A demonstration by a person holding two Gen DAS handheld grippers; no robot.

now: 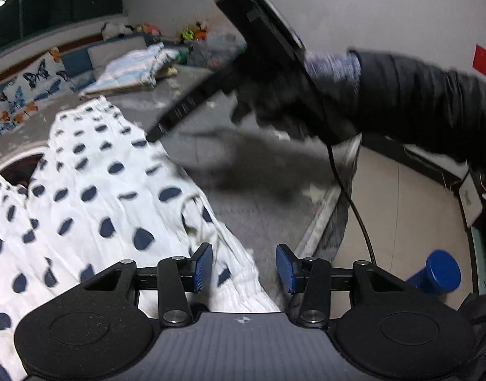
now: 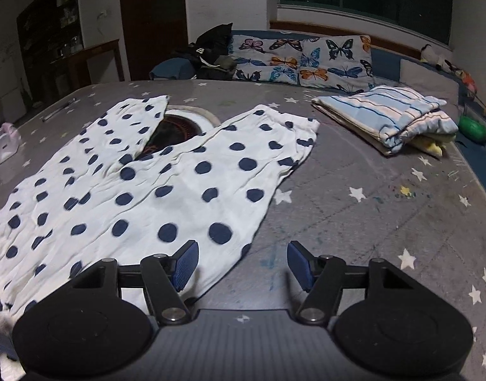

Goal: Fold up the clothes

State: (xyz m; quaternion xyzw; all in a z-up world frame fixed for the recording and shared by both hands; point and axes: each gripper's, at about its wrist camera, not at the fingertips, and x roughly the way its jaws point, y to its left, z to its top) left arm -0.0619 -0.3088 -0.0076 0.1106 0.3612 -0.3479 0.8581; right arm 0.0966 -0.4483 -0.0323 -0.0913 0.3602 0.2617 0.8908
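Observation:
White trousers with dark blue dots (image 2: 166, 190) lie spread flat on the grey star-patterned bed cover (image 2: 354, 222), legs pointing away. They also show in the left wrist view (image 1: 93, 197). My right gripper (image 2: 243, 268) is open and empty, just above the garment's near right edge. My left gripper (image 1: 244, 268) is open and empty over the garment's edge. The right gripper's body, held by a dark-sleeved arm (image 1: 417, 104), shows blurred above the bed in the left wrist view; its fingers are not visible there.
A folded blue striped blanket (image 2: 389, 117) lies at the far right of the bed. Butterfly pillows (image 2: 303, 60) and dark clothes (image 2: 211, 54) sit at the back. A round dark patch (image 2: 179, 130) shows between the trouser legs. A blue dumbbell (image 1: 436, 273) lies on the floor.

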